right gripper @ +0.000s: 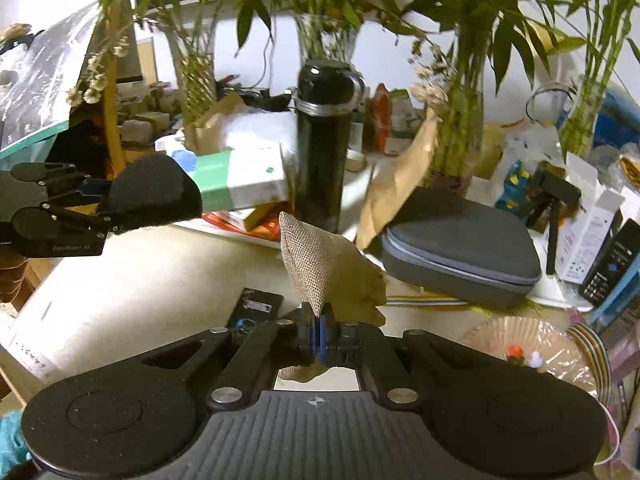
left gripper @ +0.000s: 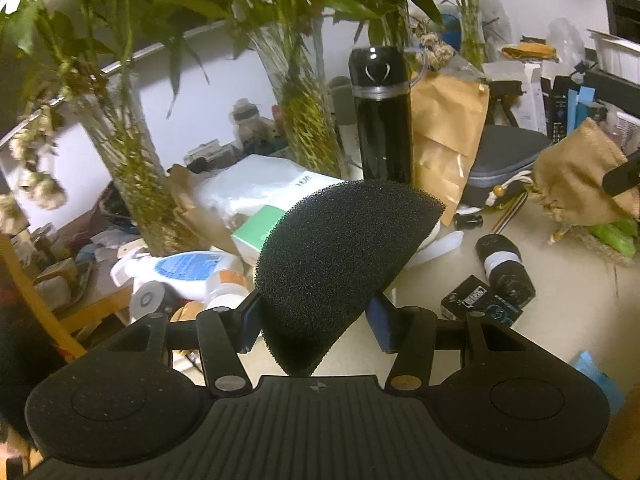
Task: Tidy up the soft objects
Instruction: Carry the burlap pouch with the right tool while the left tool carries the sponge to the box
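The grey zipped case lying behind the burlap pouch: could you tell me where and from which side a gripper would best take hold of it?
Grip the grey zipped case across its near front edge, coming from above and in front. It lies flat and is wide, so only the thin rim with the zip seam looks narrow enough for a gripper. A brown paper bag leans at its left.

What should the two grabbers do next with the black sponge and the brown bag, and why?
Probably bring the black sponge across to the burlap bag and slip it in. The left gripper is clamped on the sponge and holds it clear of the table, while the right gripper pinches the bag's cloth and holds it up nearby, so both soft things look ready to be joined.
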